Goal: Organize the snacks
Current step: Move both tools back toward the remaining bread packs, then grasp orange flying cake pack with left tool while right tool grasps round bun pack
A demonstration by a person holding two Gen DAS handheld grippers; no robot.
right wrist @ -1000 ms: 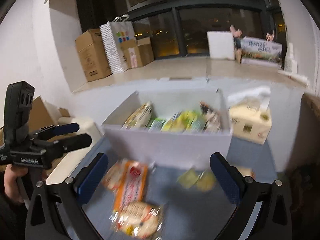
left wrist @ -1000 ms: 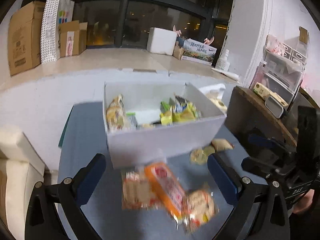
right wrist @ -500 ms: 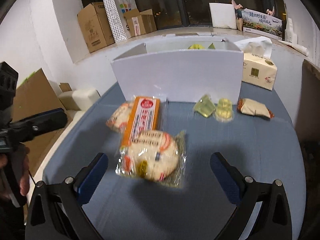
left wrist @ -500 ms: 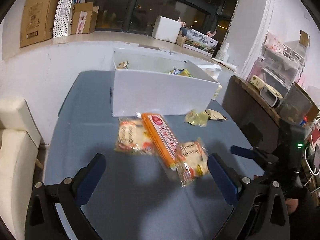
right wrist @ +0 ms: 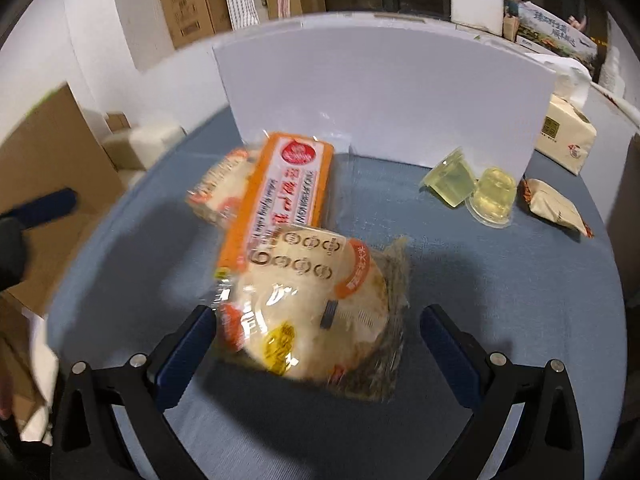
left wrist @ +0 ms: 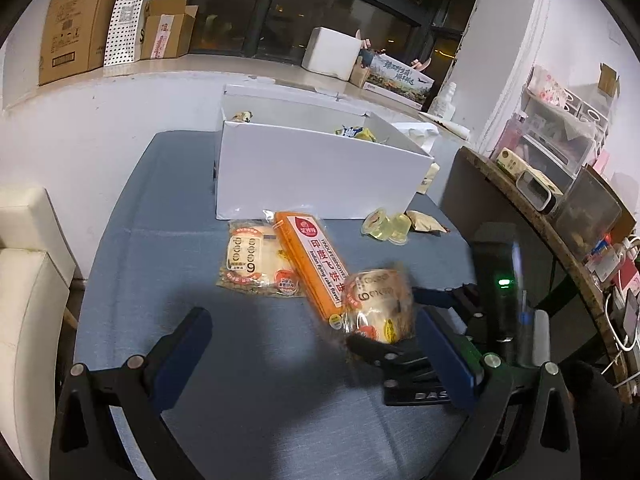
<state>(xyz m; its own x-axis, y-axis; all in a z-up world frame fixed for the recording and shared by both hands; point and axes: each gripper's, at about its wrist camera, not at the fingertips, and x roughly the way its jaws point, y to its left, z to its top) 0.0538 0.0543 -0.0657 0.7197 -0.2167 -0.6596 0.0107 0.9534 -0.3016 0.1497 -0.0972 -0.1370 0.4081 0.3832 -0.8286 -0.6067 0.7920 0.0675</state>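
From the left wrist view, the left claw (left wrist: 312,354) hangs over the blue bench (left wrist: 160,216) with its fingers wide apart and nothing between them. Compared with half a second ago, this camera sits lower and nearer the snacks. A white box (left wrist: 316,176) stands at the far side of the bench, with a few wrappers showing above its rim. Just in front of it lie a flat rice cracker pack (left wrist: 252,264) and an orange cake pack (left wrist: 316,264) that overlaps its right edge. Two jelly cups (left wrist: 386,226) and a small brown packet (left wrist: 426,222) lie further right. The right claw (left wrist: 384,330) has come in from the right and now straddles a round rice cracker pack (left wrist: 378,300), which leans on the near end of the orange cake pack.

From the right wrist view, the right claw (right wrist: 318,340) has moved much closer than half a second ago. Its blue fingers are apart, one on each side of the round rice cracker pack (right wrist: 316,308); the left finger is just beside the wrapper, and whether it touches cannot be told. The orange cake pack (right wrist: 280,192) lies behind, then the white box (right wrist: 384,96). The jelly cups (right wrist: 472,190) and a tissue pack (right wrist: 564,138) sit to the right.
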